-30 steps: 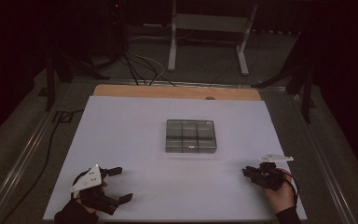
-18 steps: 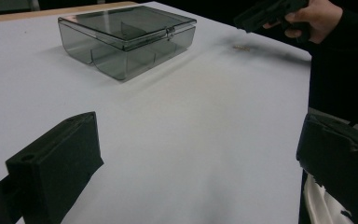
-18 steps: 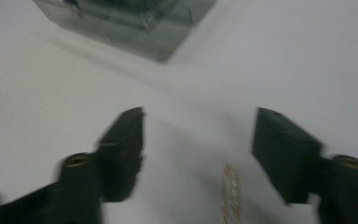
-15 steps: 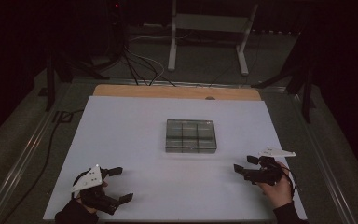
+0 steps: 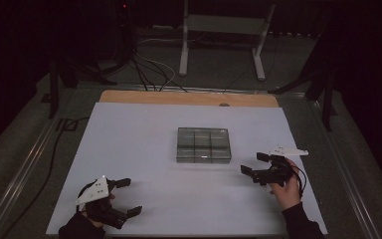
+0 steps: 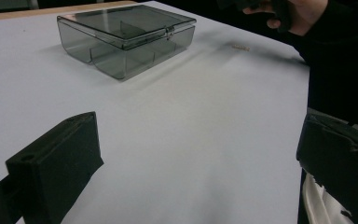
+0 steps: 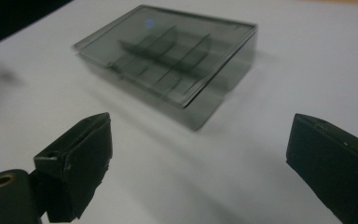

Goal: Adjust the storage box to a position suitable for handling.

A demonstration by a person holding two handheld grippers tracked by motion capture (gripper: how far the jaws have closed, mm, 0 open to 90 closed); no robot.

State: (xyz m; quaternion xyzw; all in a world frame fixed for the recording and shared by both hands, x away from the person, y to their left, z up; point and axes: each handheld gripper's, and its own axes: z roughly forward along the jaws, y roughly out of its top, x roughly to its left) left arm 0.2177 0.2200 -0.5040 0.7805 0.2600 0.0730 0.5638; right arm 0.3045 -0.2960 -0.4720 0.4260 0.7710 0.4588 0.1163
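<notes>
High view: near left on the white table (image 5: 139, 134), the left gripper (image 5: 128, 197) sits with jaws spread wide, nothing between them. Across to the middle, the smoky clear compartment box (image 5: 202, 145) lies flat with its lid shut. On the right, the right gripper (image 5: 253, 164) points at the box from close by, jaws just opened wide and empty, not touching it.
</notes>
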